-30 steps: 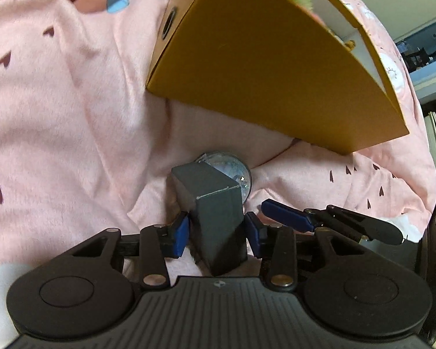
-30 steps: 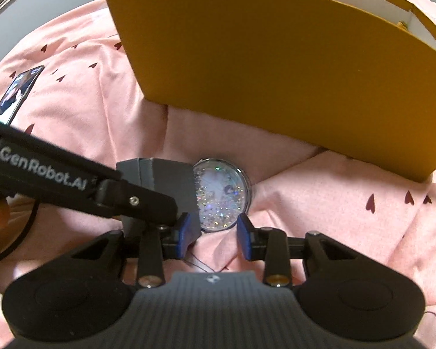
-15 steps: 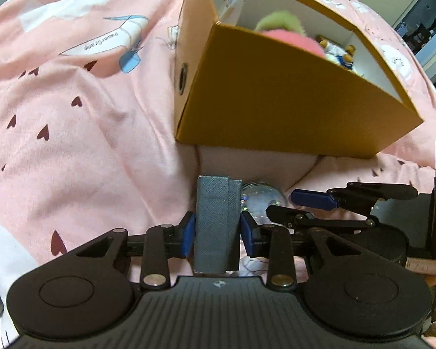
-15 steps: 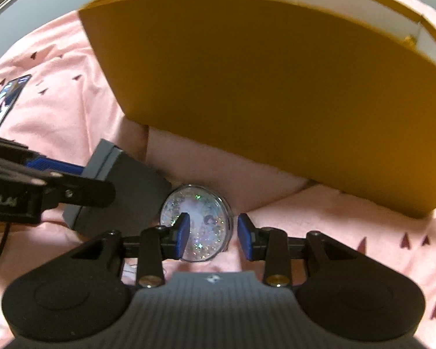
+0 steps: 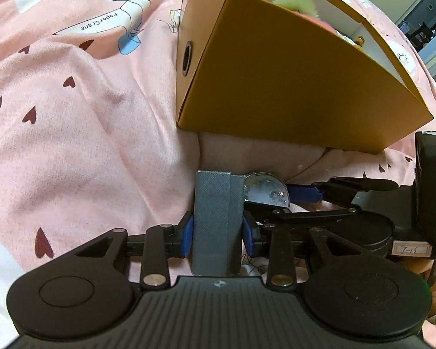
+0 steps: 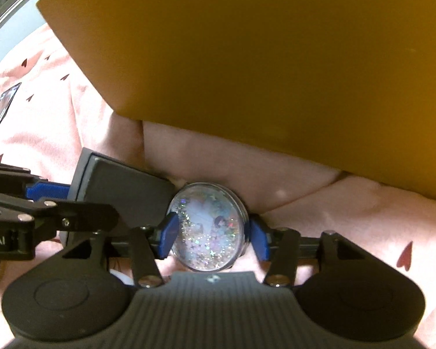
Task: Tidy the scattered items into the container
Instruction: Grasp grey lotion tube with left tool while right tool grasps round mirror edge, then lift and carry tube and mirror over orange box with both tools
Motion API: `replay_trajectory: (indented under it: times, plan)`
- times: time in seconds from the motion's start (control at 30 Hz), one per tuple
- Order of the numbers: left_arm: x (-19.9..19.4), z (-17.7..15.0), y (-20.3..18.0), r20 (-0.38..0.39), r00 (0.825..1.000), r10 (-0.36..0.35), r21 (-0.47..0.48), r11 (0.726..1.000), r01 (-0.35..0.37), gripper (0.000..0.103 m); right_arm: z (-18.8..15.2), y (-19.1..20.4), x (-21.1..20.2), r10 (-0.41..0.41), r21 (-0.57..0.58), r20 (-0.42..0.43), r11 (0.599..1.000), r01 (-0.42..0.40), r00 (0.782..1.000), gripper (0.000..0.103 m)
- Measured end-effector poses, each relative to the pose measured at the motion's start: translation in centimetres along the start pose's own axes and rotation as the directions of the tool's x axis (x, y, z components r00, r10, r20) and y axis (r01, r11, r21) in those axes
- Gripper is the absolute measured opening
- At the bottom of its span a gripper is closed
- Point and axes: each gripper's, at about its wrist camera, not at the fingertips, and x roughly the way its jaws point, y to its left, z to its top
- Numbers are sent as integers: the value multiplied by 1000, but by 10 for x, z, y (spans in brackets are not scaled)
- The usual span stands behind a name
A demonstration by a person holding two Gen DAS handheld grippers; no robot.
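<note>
My left gripper is shut on a grey box and holds it upright just above the pink bedsheet. The box also shows in the right wrist view. My right gripper has its blue pads on both sides of a round glitter-filled disc; the disc also shows in the left wrist view. The yellow cardboard container stands right behind both, open on top, with a green plush and other items inside. It fills the top of the right wrist view.
A pink bedsheet with dark hearts and a paper-crane print lies under everything. A phone lies on it at the far left of the right wrist view. The container's end wall has a round finger hole.
My right gripper moved forward and closed around the glitter disc. My left gripper turned the grey box upright and lifted it slightly, staying shut on it.
</note>
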Motion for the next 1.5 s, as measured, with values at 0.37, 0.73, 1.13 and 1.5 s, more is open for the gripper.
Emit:
replay_trajectory:
  times: [0.37, 0.73, 1.13, 1.5]
  plan:
    - [-2, 1, 3, 0, 1000, -12, -19, 1000, 12, 38, -4, 15, -30, 21, -47, 53, 999, -19, 998, 21]
    - [1, 3, 6, -4, 1000, -21, -31, 999, 21, 38, -4, 35, -39, 97, -87, 50, 992, -92, 994, 20]
    - [-1, 2, 4, 1, 1000, -26, -29, 999, 26, 38, -15, 36, -39, 90, -83, 36, 993, -87, 995, 20]
    - [-26, 2, -18, 51, 994, -94, 52, 994, 91, 38, -16, 26, -85, 64, -63, 124, 996, -57, 990, 15]
